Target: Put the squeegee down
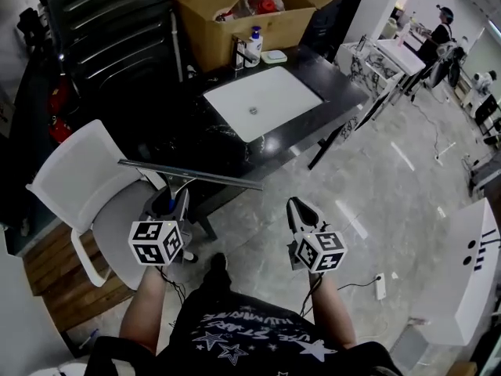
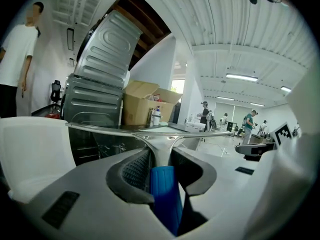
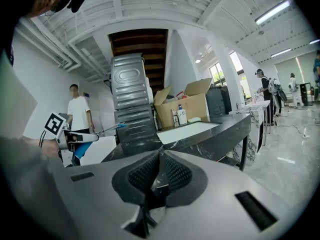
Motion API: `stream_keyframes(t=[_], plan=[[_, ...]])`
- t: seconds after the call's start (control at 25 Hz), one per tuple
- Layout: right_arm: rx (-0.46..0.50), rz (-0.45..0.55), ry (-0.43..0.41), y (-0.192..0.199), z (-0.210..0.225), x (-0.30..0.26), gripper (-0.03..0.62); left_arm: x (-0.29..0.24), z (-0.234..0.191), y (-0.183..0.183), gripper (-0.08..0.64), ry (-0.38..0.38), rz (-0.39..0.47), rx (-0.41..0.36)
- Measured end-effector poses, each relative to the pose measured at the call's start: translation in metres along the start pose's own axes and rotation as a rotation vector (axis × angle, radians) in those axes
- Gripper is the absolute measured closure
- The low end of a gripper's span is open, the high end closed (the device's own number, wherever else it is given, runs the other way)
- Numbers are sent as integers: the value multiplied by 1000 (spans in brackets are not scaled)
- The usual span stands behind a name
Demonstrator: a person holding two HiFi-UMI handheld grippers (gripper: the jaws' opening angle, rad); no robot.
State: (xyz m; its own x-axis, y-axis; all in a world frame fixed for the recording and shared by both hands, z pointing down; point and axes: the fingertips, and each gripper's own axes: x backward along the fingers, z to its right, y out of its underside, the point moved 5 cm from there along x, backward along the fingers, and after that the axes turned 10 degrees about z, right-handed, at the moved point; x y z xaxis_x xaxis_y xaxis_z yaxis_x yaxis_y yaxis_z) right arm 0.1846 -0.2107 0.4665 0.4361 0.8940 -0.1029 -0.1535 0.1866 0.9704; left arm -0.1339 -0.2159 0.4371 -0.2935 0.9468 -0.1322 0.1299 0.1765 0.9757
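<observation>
The squeegee has a long metal blade (image 1: 192,175) and a blue handle (image 2: 165,194). My left gripper (image 1: 169,207) is shut on that handle and holds the blade crosswise above the seat of a white chair (image 1: 78,180), just short of the black counter's near edge. In the left gripper view the blade (image 2: 115,129) spans the picture beyond the jaws. My right gripper (image 1: 300,211) hangs over the floor to the right, shut with nothing between its pads (image 3: 172,173). The right gripper view shows the left gripper's marker cube (image 3: 53,124) and the squeegee (image 3: 95,132) at its left.
A black counter (image 1: 196,135) with a white inset sink (image 1: 262,100) lies ahead. On it stand a soap bottle (image 1: 254,47) and a cardboard box (image 1: 235,22). A grey metal panel (image 1: 109,30) leans behind. People stand at the far right (image 1: 438,30) and far left (image 2: 17,54).
</observation>
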Motion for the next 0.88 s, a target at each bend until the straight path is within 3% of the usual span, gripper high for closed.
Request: stream_keyframes(t=[0.48, 0.88], plan=[[-6, -31, 53, -17, 25, -119, 535, -133, -78, -17, 413, -25, -90, 33], [-17, -48, 93, -14, 46, -181, 537, -213, -115, -9, 412, -67, -229, 51]])
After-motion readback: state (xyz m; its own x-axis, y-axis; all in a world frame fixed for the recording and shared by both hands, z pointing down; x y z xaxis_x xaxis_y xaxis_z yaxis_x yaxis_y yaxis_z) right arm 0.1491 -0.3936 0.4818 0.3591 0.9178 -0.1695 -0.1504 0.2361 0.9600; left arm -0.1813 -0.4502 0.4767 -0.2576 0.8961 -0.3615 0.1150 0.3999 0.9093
